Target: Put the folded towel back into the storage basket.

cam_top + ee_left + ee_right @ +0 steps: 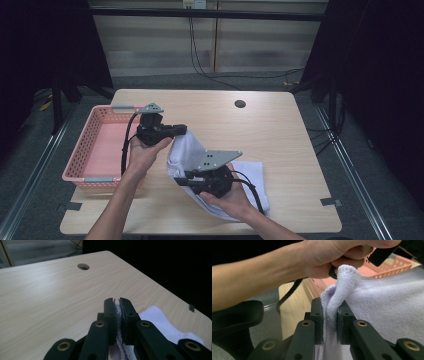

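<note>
A white towel (190, 150) hangs lifted above the table between both hands, its lower part still lying on the wood at the front right. My left gripper (181, 131) is shut on the towel's upper far corner; in the left gripper view the stitched edge (118, 315) is pinched between the jaws. My right gripper (181, 181) is shut on the near edge of the towel, and a thick fold of cloth (332, 312) bulges up between its jaws in the right gripper view.
A pink plastic basket (80, 150) stands at the table's left edge, beside the left hand. A round cable hole (240, 104) sits at the back of the wooden table (280, 130). Dark floor and cables lie beyond the far edge.
</note>
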Motion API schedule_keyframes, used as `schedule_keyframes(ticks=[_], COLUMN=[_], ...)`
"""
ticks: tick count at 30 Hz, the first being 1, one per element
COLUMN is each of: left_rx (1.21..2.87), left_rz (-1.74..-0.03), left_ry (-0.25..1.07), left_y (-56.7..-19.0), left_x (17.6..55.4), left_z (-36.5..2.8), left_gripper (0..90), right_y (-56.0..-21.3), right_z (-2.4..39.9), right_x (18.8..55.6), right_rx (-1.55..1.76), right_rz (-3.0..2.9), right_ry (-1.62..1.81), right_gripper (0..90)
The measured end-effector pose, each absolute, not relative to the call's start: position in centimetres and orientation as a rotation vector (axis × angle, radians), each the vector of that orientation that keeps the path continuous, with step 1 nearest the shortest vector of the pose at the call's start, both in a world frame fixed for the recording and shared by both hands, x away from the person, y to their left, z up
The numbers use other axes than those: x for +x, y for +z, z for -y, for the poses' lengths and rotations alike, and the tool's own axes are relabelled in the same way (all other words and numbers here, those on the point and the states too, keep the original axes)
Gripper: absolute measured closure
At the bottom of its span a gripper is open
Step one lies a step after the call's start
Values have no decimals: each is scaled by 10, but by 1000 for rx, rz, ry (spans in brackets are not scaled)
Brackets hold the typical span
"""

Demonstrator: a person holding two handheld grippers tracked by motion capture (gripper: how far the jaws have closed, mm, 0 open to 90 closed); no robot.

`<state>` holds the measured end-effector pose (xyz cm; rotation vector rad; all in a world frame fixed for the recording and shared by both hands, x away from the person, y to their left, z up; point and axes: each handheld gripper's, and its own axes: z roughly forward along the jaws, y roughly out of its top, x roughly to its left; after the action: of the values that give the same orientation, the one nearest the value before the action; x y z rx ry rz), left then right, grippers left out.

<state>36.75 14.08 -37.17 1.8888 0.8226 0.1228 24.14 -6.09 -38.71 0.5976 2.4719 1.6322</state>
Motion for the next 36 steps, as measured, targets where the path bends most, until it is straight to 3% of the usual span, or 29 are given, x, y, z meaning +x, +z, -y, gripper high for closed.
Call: schedule_keyframes(ticks=[5,13,23,29,31,33,36], left_rx=[1941,2001,2031,2090,2054,2024,1991], left_rz=[-811,-770,-678,-693,-698,-700,-679], left_ry=[107,18,-55,-87,-115,-144,-118], left_y=[-389,-410,-423,-456,-464,-465,-454], left_x=[371,375,361,361,362,362,359], left_z=[-113,-48,16,44,48,48,40], left_gripper=[849,847,841,826,779,624,496], right_y=[-394,-411,-429,-456,-460,-461,-454], right_z=[79,146,204,228,237,246,259], right_x=[237,224,194,181,180,178,181], right_rx=[647,791,923,1009,1021,1037,1058], right_rz=[-2444,-2418,-2435,-2483,-2520,-2532,-2496], right_ry=[1640,1614,1535,1409,1369,1344,1350], right_gripper=[788,782,769,690,636,534,412])
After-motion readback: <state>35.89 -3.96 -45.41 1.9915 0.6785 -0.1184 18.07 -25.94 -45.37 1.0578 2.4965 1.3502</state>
